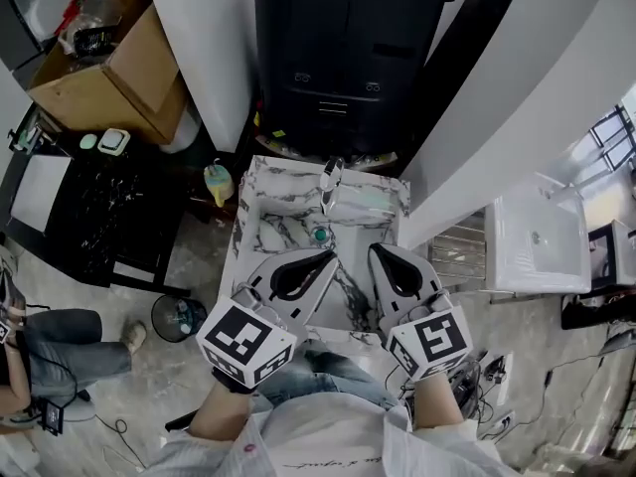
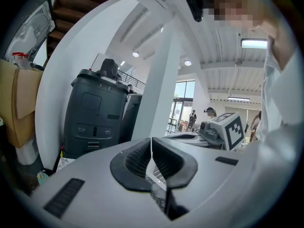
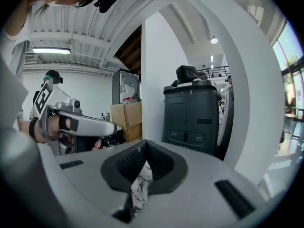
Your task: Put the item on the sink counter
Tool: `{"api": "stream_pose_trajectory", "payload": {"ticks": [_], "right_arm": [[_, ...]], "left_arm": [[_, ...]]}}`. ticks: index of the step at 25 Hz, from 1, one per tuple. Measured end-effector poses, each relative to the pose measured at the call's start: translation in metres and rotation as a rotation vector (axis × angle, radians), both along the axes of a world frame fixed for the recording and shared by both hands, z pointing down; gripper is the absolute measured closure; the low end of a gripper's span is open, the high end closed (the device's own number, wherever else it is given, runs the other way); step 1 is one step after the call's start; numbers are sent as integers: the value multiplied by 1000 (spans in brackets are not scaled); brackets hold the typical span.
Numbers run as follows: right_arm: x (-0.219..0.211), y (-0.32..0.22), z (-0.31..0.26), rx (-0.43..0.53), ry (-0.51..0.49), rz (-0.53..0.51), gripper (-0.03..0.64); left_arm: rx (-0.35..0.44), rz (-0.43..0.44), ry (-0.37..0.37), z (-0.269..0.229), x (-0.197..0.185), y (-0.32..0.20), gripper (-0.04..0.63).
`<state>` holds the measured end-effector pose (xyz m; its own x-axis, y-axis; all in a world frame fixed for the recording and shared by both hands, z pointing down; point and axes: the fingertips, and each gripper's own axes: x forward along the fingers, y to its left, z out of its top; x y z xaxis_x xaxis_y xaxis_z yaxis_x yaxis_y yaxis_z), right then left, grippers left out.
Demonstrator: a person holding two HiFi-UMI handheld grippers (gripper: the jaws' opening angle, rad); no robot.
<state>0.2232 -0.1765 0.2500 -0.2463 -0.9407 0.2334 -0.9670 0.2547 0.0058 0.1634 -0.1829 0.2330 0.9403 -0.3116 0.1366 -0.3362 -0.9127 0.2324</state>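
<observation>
Left tongs [image 1: 326,259] and right tongs [image 1: 377,253] are both pinched closed on nothing, side by side over the marbled table [image 1: 250,205]. Just beyond their tips, 1 small teal item [image 1: 319,235] sits in the basin, below the faucet [image 1: 331,179].

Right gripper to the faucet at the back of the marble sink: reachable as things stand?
Probably yes. The right gripper hovers over the marble sink's near side, aimed toward the faucet, and the head view shows nothing between them. Its fingers are shut, so they would have to open first.
</observation>
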Motion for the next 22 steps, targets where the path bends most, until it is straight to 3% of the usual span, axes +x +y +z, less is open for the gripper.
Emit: {"api": "stream_pose_trajectory", "payload": {"ticks": [5,15,22], "right_arm": [[7,-11,11,-29,-21,10,606],[21,-47,48,-94,38,-46,606],[37,-74,98,-206,76,-65,606]], "left_arm": [[-28,-19,-4,11,0,-11,574],[-72,-29,-56,44,1,-31,574],[-123,-33,-96,75,1,-41,574]]}}
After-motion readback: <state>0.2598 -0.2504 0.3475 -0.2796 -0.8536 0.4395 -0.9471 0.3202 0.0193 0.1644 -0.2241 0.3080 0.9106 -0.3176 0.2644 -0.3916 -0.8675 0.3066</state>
